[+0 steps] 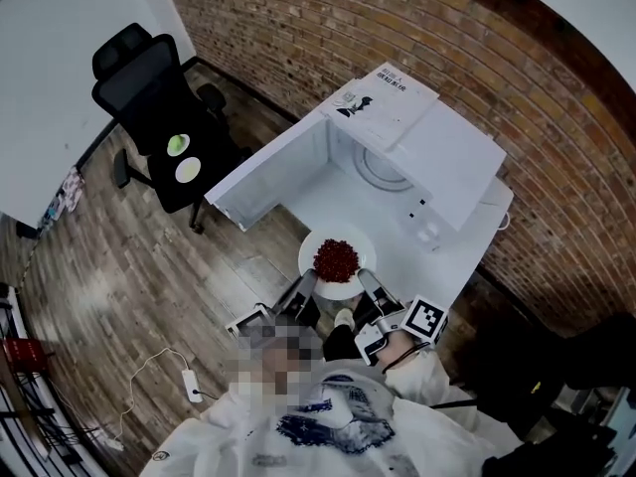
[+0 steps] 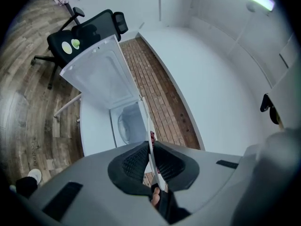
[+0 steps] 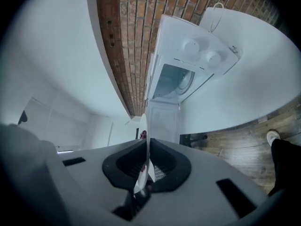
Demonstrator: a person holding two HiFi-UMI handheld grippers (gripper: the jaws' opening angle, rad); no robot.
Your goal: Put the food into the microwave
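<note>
Left claw (image 2: 151,160): clamped on the plate's (image 1: 338,290) left rim.
Right claw (image 3: 147,158): clamped on the opposite rim.
Food (image 1: 336,258): red heap on the plate you hold before the microwave (image 1: 447,157), not yet inside.
Door (image 1: 273,177): already open.
Remaining: you set the plate on the turntable (image 1: 381,170) and release.

Lettering on the printed sheet (image 1: 391,97) atop the microwave (image 1: 459,162), too small to read
</note>
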